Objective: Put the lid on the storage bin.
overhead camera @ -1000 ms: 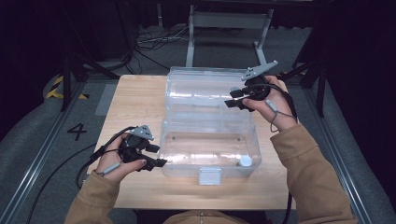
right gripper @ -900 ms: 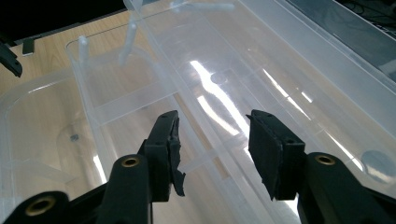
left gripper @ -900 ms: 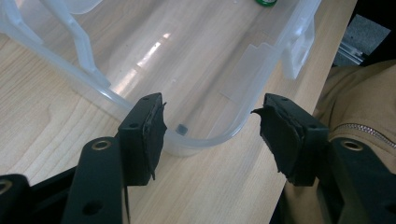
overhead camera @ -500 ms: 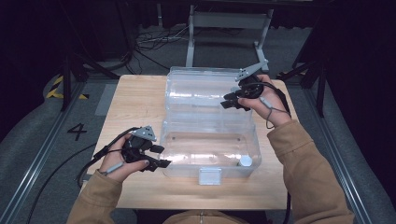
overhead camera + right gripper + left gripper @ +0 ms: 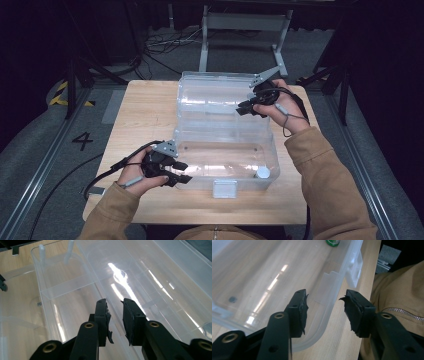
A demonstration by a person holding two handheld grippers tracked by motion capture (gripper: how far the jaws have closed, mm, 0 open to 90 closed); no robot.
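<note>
In the high view, the clear plastic box (image 5: 225,160) lies open on the wooden table (image 5: 145,105), "4" marked on the floor; hold your right gripper (image 5: 246,106) steady at its lid (image 5: 215,97). In the left gripper view, your left gripper's (image 5: 325,311) jaws have just been closing, straddling the box's front rim without pressing yet, so square them first. In the right gripper view, the jaws have just been narrowing around the lid's edge, a gap showing; no lettering is readable.
</note>
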